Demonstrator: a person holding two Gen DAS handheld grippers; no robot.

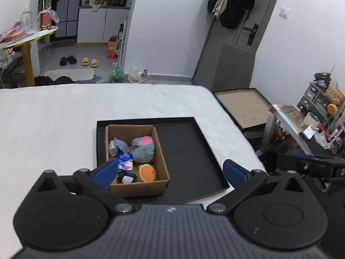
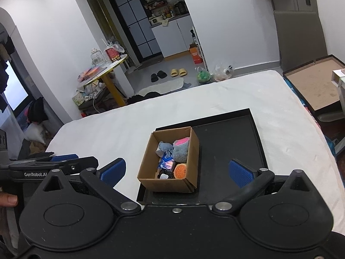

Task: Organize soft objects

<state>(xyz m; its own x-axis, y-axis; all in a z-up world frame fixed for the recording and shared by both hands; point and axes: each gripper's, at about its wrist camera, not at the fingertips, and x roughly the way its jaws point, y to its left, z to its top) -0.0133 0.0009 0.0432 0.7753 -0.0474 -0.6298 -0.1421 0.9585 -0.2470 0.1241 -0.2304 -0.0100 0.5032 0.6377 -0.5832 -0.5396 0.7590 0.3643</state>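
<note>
A brown cardboard box (image 1: 161, 161) (image 2: 192, 151) stands in the left part of a black tray (image 1: 189, 151) (image 2: 232, 146) on a white bed. In the box lie a grey plush with a pink patch (image 1: 143, 149) (image 2: 181, 149), a smaller grey plush (image 1: 120, 144) (image 2: 165, 146), an orange round toy (image 1: 147, 172) (image 2: 180, 171), a blue shiny packet (image 1: 124, 161) (image 2: 167, 161) and a black-and-white item (image 1: 127, 178) (image 2: 165, 176). My left gripper (image 1: 170, 171) is open and empty, above the box's near edge. My right gripper (image 2: 176, 169) is open and empty, above the box and tray. The left gripper also shows at the right wrist view's left edge (image 2: 62, 160).
The white bed (image 1: 54, 125) (image 2: 107, 129) lies around the tray. A brown-lined flat box (image 1: 243, 105) (image 2: 314, 86) sits beyond the bed's right edge, with a cluttered desk (image 1: 312, 125) beside it. A round yellow-legged table (image 1: 28, 38) (image 2: 105, 71) stands far left.
</note>
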